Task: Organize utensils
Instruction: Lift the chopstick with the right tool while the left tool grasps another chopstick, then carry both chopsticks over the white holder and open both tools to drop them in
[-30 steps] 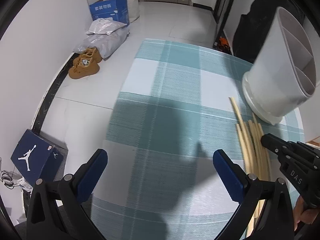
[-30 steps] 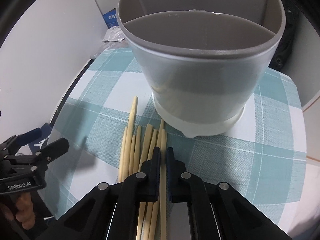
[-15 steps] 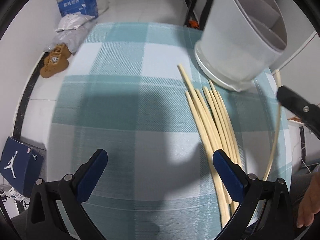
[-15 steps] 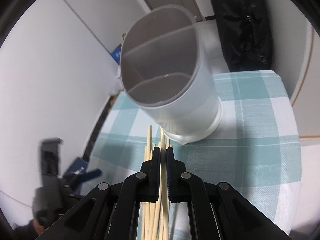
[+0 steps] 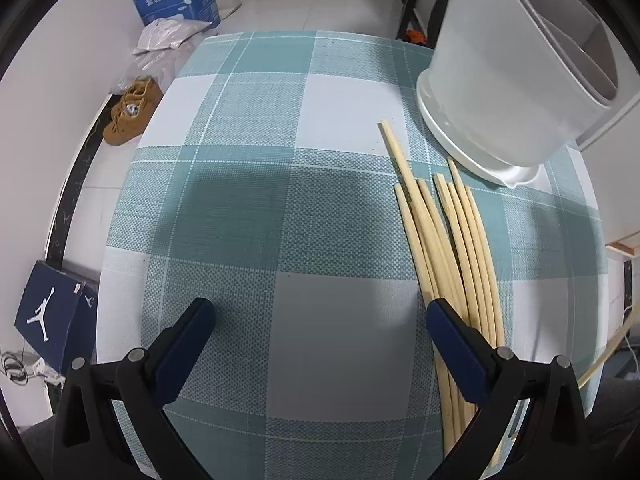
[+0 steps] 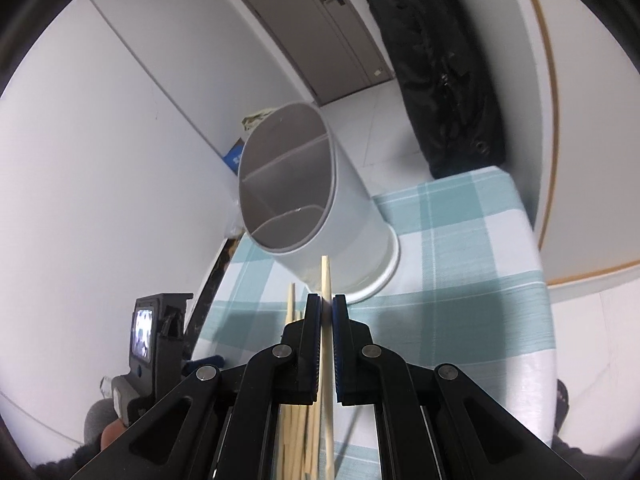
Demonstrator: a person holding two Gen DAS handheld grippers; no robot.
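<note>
Several pale wooden chopsticks [image 5: 448,240] lie in a bundle on the teal checked tablecloth [image 5: 280,200], just in front of a white divided utensil holder [image 5: 500,80]. My left gripper [image 5: 320,320] is open and empty above the cloth, left of the bundle. My right gripper [image 6: 327,308] is shut on one chopstick [image 6: 325,276] and holds it lifted above the table, tip pointing toward the holder [image 6: 304,200]. The rest of the bundle [image 6: 291,300] shows below it. The held chopstick's end shows at the right edge of the left wrist view [image 5: 608,352].
The table's edge drops to a tiled floor with brown shoes [image 5: 132,108], a blue carton [image 5: 180,0], plastic bags and a Jordan shoebox [image 5: 52,316]. A black bag [image 6: 444,60] and a door [image 6: 320,28] stand behind the table.
My right gripper has lifted one chopstick off the bundle and risen away from the table. My left gripper has swung right, so the bundle and holder are now nearer its centre.
</note>
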